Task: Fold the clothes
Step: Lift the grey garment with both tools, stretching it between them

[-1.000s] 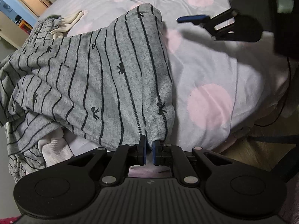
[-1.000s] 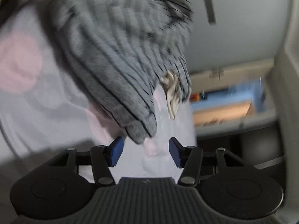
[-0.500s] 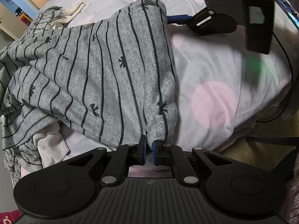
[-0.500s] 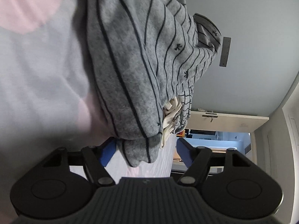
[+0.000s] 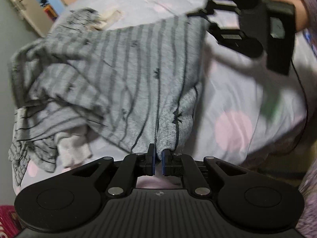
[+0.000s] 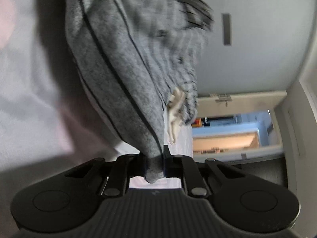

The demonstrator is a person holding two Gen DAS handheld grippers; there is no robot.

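A grey garment with thin black stripes and small bow prints (image 5: 122, 75) lies rumpled on a pale bedsheet with pink dots (image 5: 233, 127). My left gripper (image 5: 157, 162) is shut on the garment's near hem. At the garment's far corner, top right in the left wrist view, the right gripper (image 5: 200, 15) meets the cloth, a hand behind it. From the right wrist view, the right gripper (image 6: 155, 165) has its jaws closing, and a thick fold of the same grey garment (image 6: 122, 83) is pinched between the pads. A cream cloth piece (image 6: 175, 111) pokes out beyond.
White cloth (image 5: 73, 148) shows under the garment's left side. The bed edge falls away at right, where a black cable (image 5: 303, 91) hangs. An open door (image 6: 231, 130) and grey wall stand beyond the bed. Something red (image 5: 6, 224) sits at the lower left.
The right gripper's jaws have closed from wide apart onto the garment's corner. The left gripper has lifted a little with the hem, and the garment has shifted and bunched.
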